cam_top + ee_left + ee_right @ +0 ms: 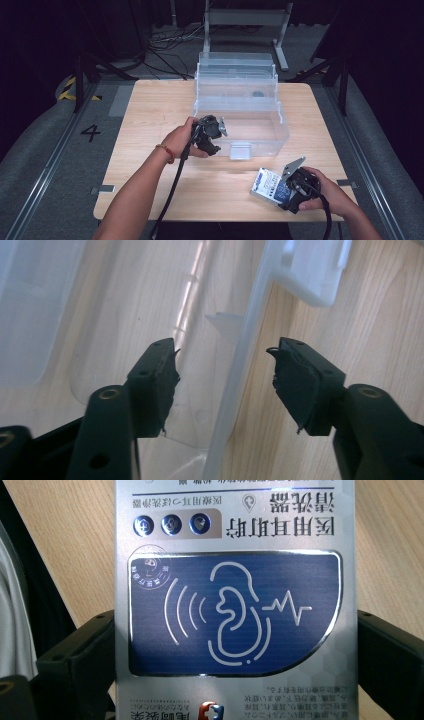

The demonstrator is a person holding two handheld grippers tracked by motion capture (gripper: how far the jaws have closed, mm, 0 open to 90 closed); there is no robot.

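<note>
Jaws of the left gripper stand apart astride the front wall of the clear bin at the worktop's centre. At five o'clock, the right gripper clamps a silver-and-blue box by its sides.

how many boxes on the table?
2. A clear plastic bin with its lid open stands mid-table, the left gripper at its front wall. A small silver-and-blue carton lies near the front right edge, between the right gripper's jaws.
</note>
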